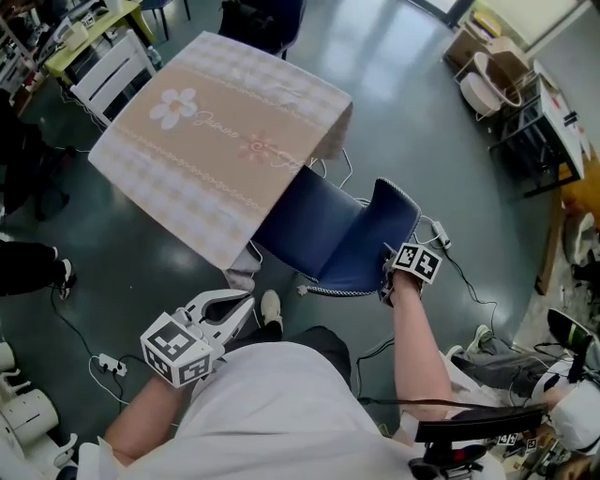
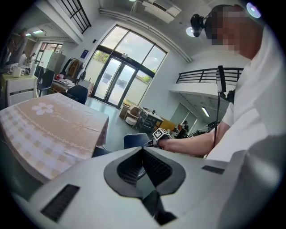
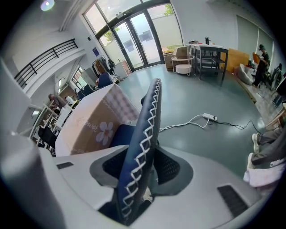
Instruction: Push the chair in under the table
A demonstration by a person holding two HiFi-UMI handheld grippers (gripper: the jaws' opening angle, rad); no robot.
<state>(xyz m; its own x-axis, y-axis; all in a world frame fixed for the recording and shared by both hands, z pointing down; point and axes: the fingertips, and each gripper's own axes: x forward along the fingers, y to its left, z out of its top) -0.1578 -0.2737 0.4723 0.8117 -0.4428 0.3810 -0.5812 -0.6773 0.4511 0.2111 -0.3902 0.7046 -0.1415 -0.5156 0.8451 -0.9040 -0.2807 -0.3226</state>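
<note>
A blue chair (image 1: pixel 319 234) stands at the near right corner of the table (image 1: pixel 216 131), which wears a beige checked cloth with flowers; the seat's front reaches under the cloth's edge. My right gripper (image 1: pixel 387 279) sits on the upper edge of the backrest (image 3: pixel 145 134). That white-stitched edge runs between its jaws, with a gap to the pads (image 3: pixel 172 167), so the right gripper (image 3: pixel 144 172) is open. My left gripper (image 1: pixel 247 304) hangs near my body, left of the chair, shut and holding nothing. Over the left gripper (image 2: pixel 144 157), the table (image 2: pixel 44 125) and chair (image 2: pixel 136 139) show ahead.
A power strip (image 1: pixel 111 364) with its cable lies on the floor at lower left, another strip (image 3: pixel 209 117) right of the chair. A white chair (image 1: pixel 112 70) and a dark chair (image 1: pixel 262 19) stand at the table's far sides. A bystander's foot (image 1: pixel 37 267) is at left.
</note>
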